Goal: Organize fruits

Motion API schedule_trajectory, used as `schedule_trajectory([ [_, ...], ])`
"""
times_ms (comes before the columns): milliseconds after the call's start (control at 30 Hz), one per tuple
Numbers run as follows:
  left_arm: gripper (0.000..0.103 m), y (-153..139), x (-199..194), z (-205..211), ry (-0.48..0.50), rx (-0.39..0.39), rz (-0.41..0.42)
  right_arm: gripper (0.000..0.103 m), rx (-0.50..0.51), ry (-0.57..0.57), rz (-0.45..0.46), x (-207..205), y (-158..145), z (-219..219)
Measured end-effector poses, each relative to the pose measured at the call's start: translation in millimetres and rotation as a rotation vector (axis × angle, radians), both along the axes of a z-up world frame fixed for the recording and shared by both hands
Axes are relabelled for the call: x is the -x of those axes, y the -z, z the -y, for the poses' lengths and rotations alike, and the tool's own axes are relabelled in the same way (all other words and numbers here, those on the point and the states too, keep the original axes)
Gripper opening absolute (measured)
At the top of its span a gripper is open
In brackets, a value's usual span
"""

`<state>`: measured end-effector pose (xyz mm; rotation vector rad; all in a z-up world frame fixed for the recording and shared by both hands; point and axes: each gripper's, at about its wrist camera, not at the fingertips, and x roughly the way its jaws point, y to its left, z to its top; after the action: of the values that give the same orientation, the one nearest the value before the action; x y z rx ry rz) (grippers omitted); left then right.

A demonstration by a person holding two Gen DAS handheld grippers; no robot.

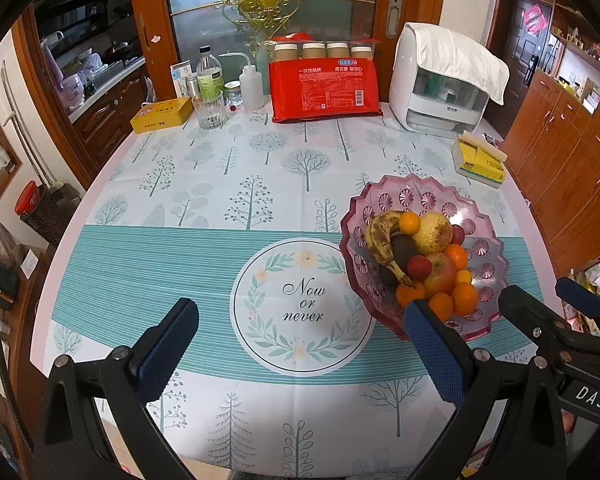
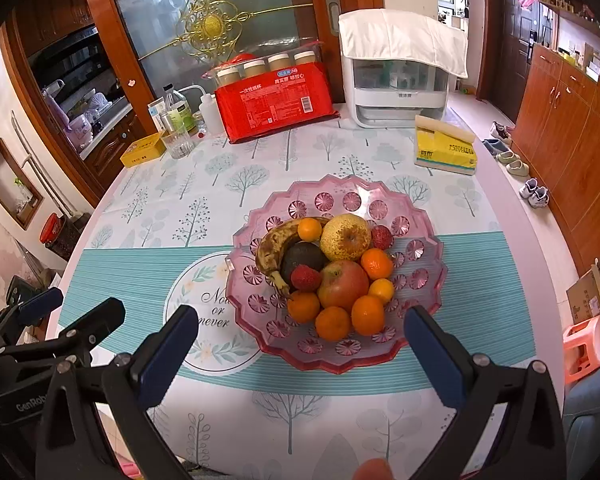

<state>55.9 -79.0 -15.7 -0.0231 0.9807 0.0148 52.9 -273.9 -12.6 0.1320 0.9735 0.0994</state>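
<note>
A pink glass bowl (image 2: 340, 188) stands on the tree-print tablecloth and holds the fruit in a pile. In it lie a spotted banana (image 2: 270, 248), a yellow pear (image 2: 346, 236), a red apple (image 2: 342, 284), a dark avocado (image 2: 302, 258), a strawberry (image 2: 306, 278) and several oranges (image 2: 332, 322). My right gripper (image 2: 302, 352) hovers open just in front of the bowl, nothing between its fingers. My left gripper (image 1: 304, 344) is open too, over the "Now or never" print, left of the bowl (image 1: 404, 196). Each gripper shows in the other's view: left gripper (image 2: 70, 308), right gripper (image 1: 548, 300).
Along the back of the table stand a red pack of paper cups (image 2: 276, 100), a white appliance (image 2: 400, 96) under a cloth, a yellow tissue pack (image 2: 446, 148), a glass tumbler (image 1: 210, 110), a yellow tin (image 1: 162, 114) and bottles. A pink stool (image 2: 584, 344) and shoes are on the floor at right.
</note>
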Motion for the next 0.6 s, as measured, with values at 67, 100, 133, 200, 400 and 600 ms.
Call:
schedule_trajectory([
  [67,0.102,0.2,0.2,0.0,0.001,0.003,-0.001,0.103,-0.001,0.000,0.000,-0.2,-0.1,0.1],
  [100,0.102,-0.6,-0.3,1.6,0.001,0.002,-0.001,0.103,-0.001,0.000,0.000,-0.1,-0.1,0.1],
  [133,0.102,-0.1,0.2,0.6,0.001,0.000,0.000,0.103,0.000,0.000,0.001,0.0,-0.2,0.2],
  [200,0.102,-1.0,0.3,2.9,0.003,-0.003,0.001,0.103,0.000,0.001,0.000,-0.3,-0.2,0.5],
  [400,0.102,-0.5,0.8,2.4,0.001,-0.003,-0.001,0.103,-0.001,-0.001,0.000,-0.4,0.0,1.3],
  [600,0.102,-0.7,0.9,2.8,0.002,-0.004,0.000,0.103,-0.002,0.000,-0.001,0.0,0.4,1.6],
])
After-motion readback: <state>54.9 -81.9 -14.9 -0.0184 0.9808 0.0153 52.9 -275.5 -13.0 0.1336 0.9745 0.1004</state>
